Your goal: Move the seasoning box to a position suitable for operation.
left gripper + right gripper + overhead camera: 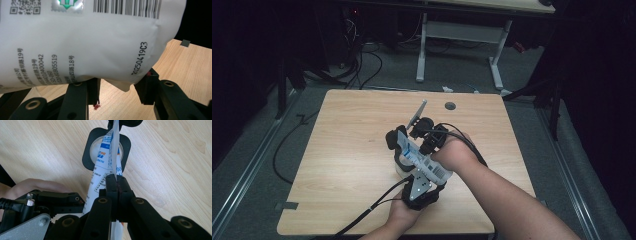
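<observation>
While the right claw (117,185) pinches the pouch's (424,162) flat edge, the pouch hangs slanted above the surface (342,150), its far end over a round black-rimmed cup (90,157) ahead of that claw. Pouring looks underway, not finished. The left claw (120,90) is spread, the white, barcode-printed pouch bulging just over its jaws.

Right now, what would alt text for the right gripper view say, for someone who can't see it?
The right gripper pinches the thin edge of a white and blue printed pouch, jaws closed on it, above a round white container in a black square holder on the wooden table. The left gripper sits beside the pouch.
</observation>
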`<action>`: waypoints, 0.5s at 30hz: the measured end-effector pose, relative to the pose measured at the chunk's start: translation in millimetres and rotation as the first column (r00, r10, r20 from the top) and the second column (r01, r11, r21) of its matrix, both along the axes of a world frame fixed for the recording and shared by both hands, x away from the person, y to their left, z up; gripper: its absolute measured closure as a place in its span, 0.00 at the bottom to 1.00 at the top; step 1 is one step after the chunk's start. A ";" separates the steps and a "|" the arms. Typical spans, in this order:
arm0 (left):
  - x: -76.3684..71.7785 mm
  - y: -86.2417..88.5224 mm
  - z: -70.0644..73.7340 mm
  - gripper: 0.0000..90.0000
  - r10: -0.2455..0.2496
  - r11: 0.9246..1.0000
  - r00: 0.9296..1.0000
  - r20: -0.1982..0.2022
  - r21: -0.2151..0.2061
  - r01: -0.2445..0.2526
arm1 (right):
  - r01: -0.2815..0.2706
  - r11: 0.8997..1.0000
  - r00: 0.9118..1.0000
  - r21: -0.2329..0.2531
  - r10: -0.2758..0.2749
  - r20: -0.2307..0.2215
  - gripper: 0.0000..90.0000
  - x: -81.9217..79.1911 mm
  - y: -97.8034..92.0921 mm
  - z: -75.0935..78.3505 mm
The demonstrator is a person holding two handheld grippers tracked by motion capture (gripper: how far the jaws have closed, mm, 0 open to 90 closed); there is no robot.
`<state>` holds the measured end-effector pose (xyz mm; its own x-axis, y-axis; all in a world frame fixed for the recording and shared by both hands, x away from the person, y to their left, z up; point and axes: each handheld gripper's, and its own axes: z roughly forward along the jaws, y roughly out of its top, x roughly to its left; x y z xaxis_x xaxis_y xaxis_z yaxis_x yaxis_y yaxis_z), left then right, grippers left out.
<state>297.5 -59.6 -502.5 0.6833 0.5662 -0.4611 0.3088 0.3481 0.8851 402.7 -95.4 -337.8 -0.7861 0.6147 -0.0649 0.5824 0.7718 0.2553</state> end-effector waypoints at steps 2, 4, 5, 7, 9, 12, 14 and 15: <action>-0.1 -0.1 -0.2 0.67 -0.001 1.000 1.000 0.000 0.001 0.001 | -0.003 1.000 1.000 -0.005 0.003 0.004 1.00 0.0 -0.1 -0.2; -0.3 -0.2 -0.1 0.67 -0.001 1.000 1.000 0.002 0.001 0.001 | -0.002 1.000 1.000 -0.006 0.002 0.005 1.00 -0.5 -0.2 -0.2; -0.3 -0.2 0.1 0.67 -0.001 1.000 1.000 0.003 0.000 0.001 | -0.004 1.000 1.000 -0.009 0.004 0.004 1.00 -0.6 -0.1 0.2; 0.0 -0.2 0.5 0.67 0.000 1.000 1.000 0.004 -0.001 0.000 | 0.004 1.000 1.000 -0.003 -0.004 0.004 1.00 -1.0 -0.3 0.8; 0.1 -0.3 0.8 0.67 0.001 1.000 1.000 0.005 -0.001 -0.001 | -0.002 1.000 1.000 -0.001 0.002 0.007 1.00 -0.9 -0.3 1.0; -0.1 -0.4 0.9 0.67 0.001 1.000 1.000 0.007 -0.002 -0.001 | -0.005 1.000 1.000 0.002 0.005 0.008 1.00 -0.8 -0.4 0.9; -0.2 -0.7 0.8 0.67 0.002 1.000 1.000 0.009 -0.002 -0.002 | -0.010 1.000 1.000 0.003 0.010 0.010 1.00 -0.6 -0.4 0.6; -0.2 -0.8 0.7 0.67 0.002 1.000 1.000 0.009 -0.002 -0.002 | -0.008 1.000 1.000 0.001 0.008 0.008 1.00 -0.7 -0.1 0.7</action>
<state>297.3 -60.4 -501.9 0.6859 0.5670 -0.4562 0.3002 0.3506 0.8871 401.9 -95.5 -337.1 -0.7903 0.6087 -0.0706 0.5742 0.7759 0.2613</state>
